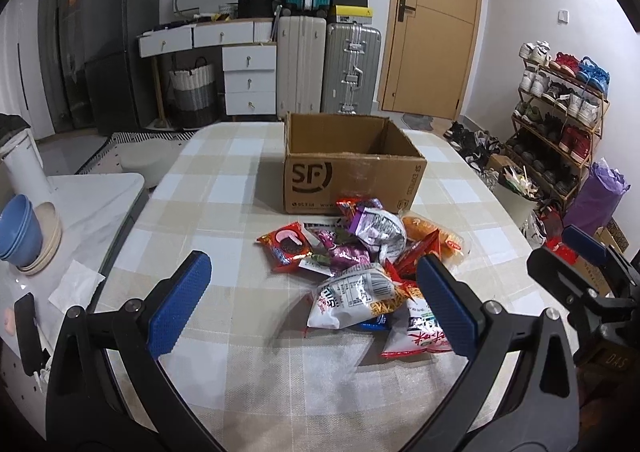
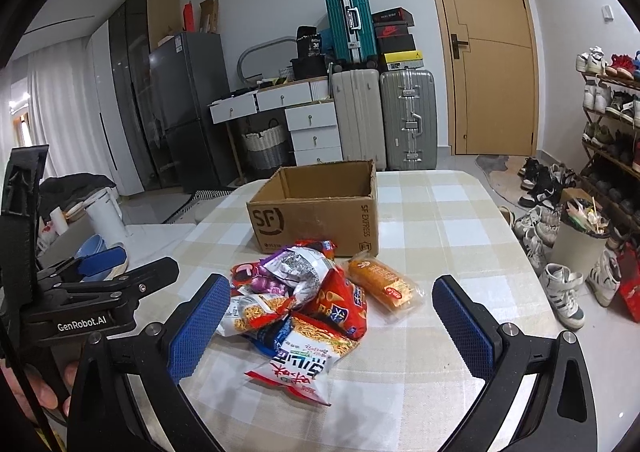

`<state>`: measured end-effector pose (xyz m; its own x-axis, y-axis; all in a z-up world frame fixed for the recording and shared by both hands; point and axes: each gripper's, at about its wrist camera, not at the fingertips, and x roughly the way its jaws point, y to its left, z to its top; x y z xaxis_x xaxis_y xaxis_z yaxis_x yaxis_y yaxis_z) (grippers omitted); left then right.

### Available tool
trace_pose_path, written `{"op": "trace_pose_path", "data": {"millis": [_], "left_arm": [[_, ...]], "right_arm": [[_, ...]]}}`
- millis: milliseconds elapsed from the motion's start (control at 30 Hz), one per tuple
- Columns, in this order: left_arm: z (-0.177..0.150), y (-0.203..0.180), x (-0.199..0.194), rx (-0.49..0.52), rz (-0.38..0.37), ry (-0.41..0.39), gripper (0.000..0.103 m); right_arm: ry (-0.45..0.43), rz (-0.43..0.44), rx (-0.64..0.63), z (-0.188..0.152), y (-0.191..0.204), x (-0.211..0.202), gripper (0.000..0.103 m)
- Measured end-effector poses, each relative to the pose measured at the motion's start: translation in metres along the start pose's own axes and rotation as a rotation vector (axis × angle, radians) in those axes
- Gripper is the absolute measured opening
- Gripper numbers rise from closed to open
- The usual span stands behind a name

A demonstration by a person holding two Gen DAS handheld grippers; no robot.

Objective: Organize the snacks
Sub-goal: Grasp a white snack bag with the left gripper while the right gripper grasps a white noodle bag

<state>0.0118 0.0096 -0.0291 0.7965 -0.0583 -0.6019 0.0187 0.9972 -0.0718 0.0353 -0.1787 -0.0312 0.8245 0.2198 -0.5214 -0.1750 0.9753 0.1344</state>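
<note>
Both hand-held grippers (image 1: 314, 306) (image 2: 332, 326) wide open — empty.

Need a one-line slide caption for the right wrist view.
Open right gripper hovers over a pile of snack packets before an open cardboard box on the checked table.

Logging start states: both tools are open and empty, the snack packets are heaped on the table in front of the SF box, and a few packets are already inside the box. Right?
Not quite. The cardboard box looks empty: the right wrist view shows only bare inner walls. All packets sit in the snack pile on the table. The left tool and right tool are open and empty, as stated.
</note>
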Motion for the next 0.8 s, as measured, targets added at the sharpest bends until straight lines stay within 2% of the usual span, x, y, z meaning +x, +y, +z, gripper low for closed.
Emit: {"op": "trace_pose_path", "data": {"millis": [167, 367, 467, 667, 800], "left_arm": [[-0.007, 0.003, 0.026, -0.005, -0.042, 0.054, 0.102], [-0.017, 0.013, 0.069, -0.037, -0.05, 0.15, 0.102], [-0.017, 0.012, 0.09, -0.04, -0.089, 0.187, 0.102], [-0.013, -0.005, 0.125, -0.005, -0.139, 0.238, 0.102], [-0.016, -0.015, 0.154, -0.003, -0.162, 0.316, 0.101]], "right_arm": [[0.011, 0.007, 0.003, -0.002, -0.006, 0.008, 0.103], [0.039, 0.015, 0.005, -0.012, -0.014, 0.027, 0.103], [0.065, 0.026, 0.016, -0.017, -0.019, 0.042, 0.103], [0.092, 0.05, 0.027, -0.023, -0.028, 0.063, 0.103], [0.105, 0.055, 0.04, -0.026, -0.034, 0.071, 0.103]]}}
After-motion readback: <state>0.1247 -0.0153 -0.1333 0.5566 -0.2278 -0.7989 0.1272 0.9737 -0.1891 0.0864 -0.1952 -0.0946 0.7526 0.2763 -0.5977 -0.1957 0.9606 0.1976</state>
